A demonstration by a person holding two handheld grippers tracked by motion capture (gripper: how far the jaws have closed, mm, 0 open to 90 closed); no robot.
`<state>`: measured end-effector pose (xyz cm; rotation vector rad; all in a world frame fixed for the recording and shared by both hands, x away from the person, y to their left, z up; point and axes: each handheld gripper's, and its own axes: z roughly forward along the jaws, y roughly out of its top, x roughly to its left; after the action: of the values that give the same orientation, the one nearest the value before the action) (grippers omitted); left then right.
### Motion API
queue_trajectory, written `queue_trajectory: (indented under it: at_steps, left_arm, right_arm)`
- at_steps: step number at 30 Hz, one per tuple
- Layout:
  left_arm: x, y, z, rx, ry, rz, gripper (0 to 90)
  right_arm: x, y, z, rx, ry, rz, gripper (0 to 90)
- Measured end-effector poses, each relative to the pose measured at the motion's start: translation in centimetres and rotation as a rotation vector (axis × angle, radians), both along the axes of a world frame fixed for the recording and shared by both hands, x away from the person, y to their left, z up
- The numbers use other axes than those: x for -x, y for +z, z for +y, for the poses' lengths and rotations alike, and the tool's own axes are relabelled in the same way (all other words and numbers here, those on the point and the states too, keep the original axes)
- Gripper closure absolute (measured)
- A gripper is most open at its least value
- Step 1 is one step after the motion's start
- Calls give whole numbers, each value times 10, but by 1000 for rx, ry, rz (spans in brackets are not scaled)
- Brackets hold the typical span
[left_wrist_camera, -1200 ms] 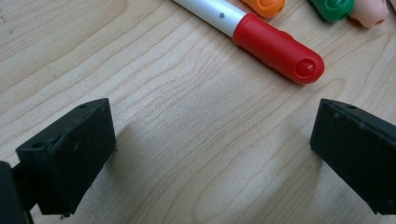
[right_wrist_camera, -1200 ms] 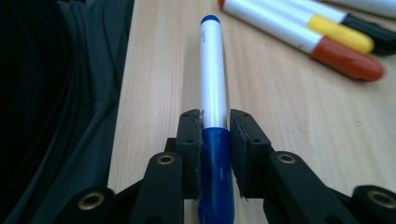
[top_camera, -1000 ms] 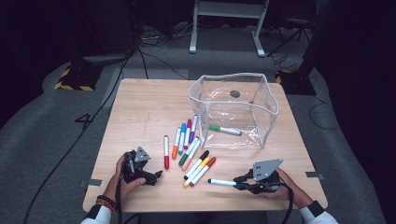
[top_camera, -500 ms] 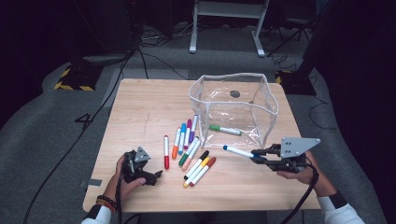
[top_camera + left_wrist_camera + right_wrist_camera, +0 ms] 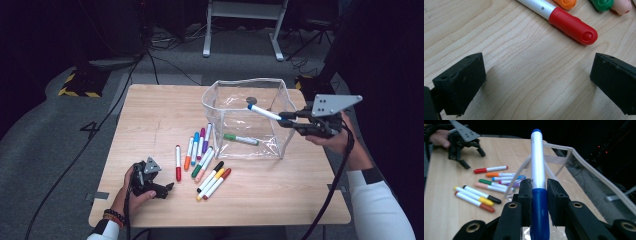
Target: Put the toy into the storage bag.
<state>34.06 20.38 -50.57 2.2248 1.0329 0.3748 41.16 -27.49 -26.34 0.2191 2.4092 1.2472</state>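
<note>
Your right tongs (image 5: pixel 286 118) grip the blue marker (image 5: pixel 264 112) above the clear bag (image 5: pixel 215 107); tip it in, then release. Left tongs (image 5: pixel 162 189) rest wide open.

Dim room, grey carpet (image 5: pixel 60 130), wooden table (image 5: pixel 150 115)

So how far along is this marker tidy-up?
Barely started. Done: one green marker lies inside the clear pouch. In hand: the right gripper is shut on a blue marker, held over the pouch's open top. Left: nine markers on the table, the red marker nearest the left gripper, which rests open.
</note>
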Motion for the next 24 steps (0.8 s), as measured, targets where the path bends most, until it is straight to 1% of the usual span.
queue_trajectory:
  at_steps: [1,2,4,7,11,12,14,16,19,22,24]
  left_arm:
    - [0,0,0,0,0,0,5]
    - [0,0,0,0,0,0,5]
    - [0,0,0,0,0,0,5]
    - [0,0,0,0,0,0,5]
    - [0,0,0,0,0,0,5]
    - [0,0,0,-1,0,-1,5]
    - [0,0,0,0,0,0,5]
    - [0,0,0,0,0,0,5]
    - [0,0,0,0,0,0,5]
    - [0,0,0,0,0,0,5]
    - [0,0,0,0,0,0,5]
  right_arm:
    - [-6,3,2,12,-9,-7,745]
    - [-10,4,4,11,-18,-10,745]
    - [-21,6,8,12,-7,-6,745]
    - [-37,5,15,41,-27,12,745]
    - [-57,-6,26,95,-62,45,745]
    - [-62,-9,28,111,-63,54,745]
    - [-72,-14,32,137,-88,69,745]
    - [-78,-18,34,150,-97,83,745]
    - [-89,-24,37,189,-122,102,744]
    - [-97,-30,39,207,-131,131,744]
    - [-103,-35,40,231,-138,149,744]
